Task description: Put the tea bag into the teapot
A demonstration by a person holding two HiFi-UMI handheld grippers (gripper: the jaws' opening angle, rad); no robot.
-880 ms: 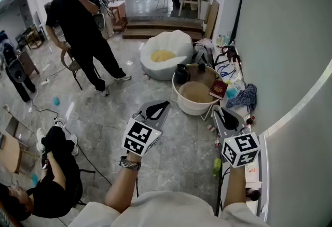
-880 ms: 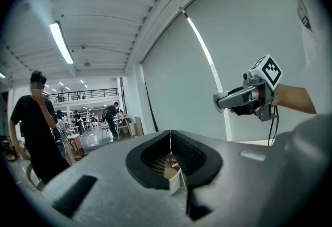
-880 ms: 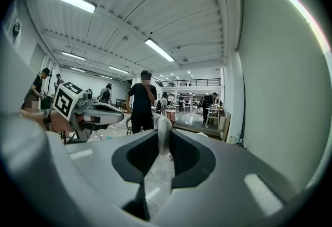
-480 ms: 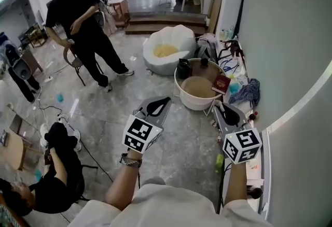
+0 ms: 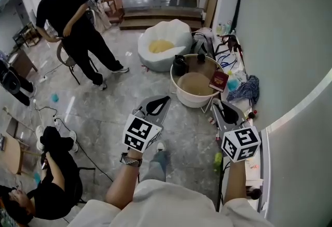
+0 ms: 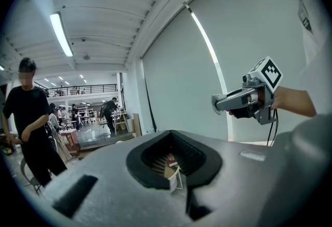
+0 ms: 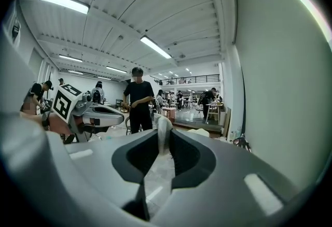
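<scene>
Nearest are the two tongs, held out level above the grey floor (image 5: 98, 117). The left tongs (image 5: 164, 100) are pressed together with nothing in them. The right tongs (image 5: 218, 105) pinch a pale, crumpled scrap at their tips, which I take for the tea bag (image 7: 161, 128). So the bag seems to be picked up and in hand, and that is all that is done.

Ahead, well apart from both tongs, stands a low round worktop (image 5: 193, 104) with a white rim. The black teapot (image 5: 180, 65) sits at its far left edge and a red packet (image 5: 218, 81) at its right. The bag is nowhere near the pot. What is left is to go up to it, bring the bag over its mouth and let go. Whether a lid is on I cannot tell.

Beyond lie a white beanbag (image 5: 161, 47) and a standing person in black (image 5: 67, 18).

No writing is legible. The packet bears a gold mark too small to read, and the cubes carry only square markers
</scene>
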